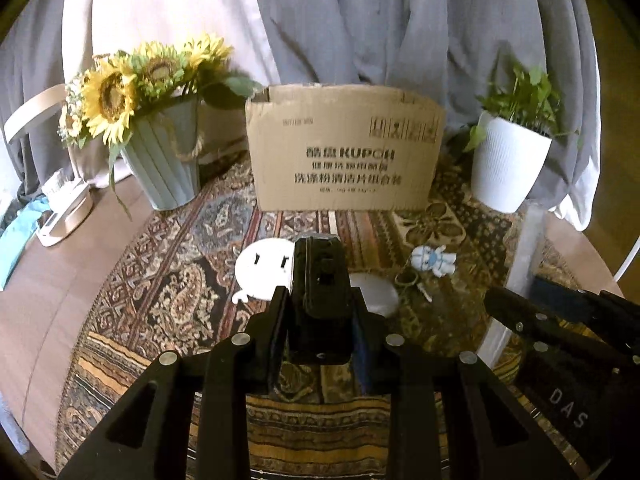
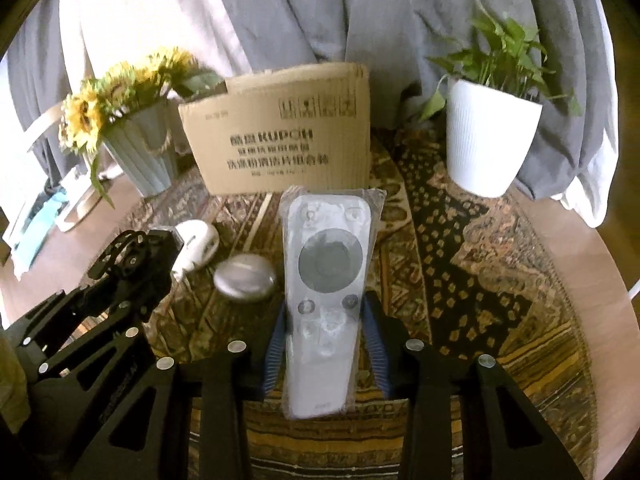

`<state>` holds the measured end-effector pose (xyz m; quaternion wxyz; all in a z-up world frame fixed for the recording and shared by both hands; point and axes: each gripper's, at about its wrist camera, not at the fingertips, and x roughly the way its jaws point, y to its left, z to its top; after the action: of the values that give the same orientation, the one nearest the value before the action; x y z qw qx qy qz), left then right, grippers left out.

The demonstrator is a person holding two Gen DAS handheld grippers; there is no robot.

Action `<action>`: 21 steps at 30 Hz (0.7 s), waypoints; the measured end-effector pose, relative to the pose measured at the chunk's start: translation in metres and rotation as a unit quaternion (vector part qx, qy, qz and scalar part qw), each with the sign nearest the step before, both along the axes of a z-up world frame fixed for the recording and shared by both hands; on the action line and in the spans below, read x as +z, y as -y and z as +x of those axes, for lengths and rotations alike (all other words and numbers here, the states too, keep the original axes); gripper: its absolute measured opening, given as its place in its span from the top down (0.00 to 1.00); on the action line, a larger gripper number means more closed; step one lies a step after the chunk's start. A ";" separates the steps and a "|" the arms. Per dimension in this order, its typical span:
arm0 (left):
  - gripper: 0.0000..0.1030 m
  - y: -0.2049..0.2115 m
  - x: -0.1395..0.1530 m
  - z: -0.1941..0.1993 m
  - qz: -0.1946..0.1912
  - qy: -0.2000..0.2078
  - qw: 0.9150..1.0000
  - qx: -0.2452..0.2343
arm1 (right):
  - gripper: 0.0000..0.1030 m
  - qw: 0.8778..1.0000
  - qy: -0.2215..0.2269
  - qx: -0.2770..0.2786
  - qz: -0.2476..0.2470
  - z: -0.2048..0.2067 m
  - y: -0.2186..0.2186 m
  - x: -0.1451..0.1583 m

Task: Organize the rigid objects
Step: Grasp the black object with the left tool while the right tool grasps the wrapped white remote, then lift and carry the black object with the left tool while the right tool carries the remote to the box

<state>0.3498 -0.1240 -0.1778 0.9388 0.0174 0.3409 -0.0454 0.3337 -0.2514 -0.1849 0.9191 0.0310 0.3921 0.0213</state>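
Both are mid-carry: the left hand-held gripper (image 1: 320, 320) clenches a black block (image 1: 320, 280), the right hand-held gripper (image 2: 325, 344) grasps a wrapped remote (image 2: 324, 292). Next, drop both into the cardboard box (image 1: 344, 148).

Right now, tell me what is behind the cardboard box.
Behind the cardboard box hang grey curtains, with sunflower leaves poking past its left corner. The box hides the tabletop directly behind it and its own inside.

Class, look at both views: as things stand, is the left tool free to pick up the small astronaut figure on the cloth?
Probably not yet. The left tool is already shut on a black block, so it would need to set that down first; the astronaut figure itself lies uncovered.
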 end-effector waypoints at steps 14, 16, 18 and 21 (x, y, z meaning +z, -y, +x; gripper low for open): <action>0.72 -0.002 0.037 -0.002 -0.002 0.043 0.999 -0.009 | 0.64 0.998 0.060 0.001 -0.005 -0.007 -0.002 0.041; 0.72 -0.002 0.043 0.000 -0.003 0.049 0.999 -0.009 | 0.64 0.998 0.066 0.000 -0.006 -0.006 -0.002 0.047; 0.72 -0.003 0.051 0.002 -0.005 0.057 0.998 -0.011 | 0.64 0.997 0.075 0.000 -0.007 -0.004 -0.003 0.054; 0.72 -0.004 0.062 0.005 -0.005 0.069 0.997 -0.013 | 0.64 0.996 0.089 0.000 -0.009 -0.001 -0.004 0.065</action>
<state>0.3548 -0.1199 -0.1157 0.9597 0.0199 0.2743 -0.0577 0.3323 -0.2478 -0.1194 0.9506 0.0213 0.3091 0.0202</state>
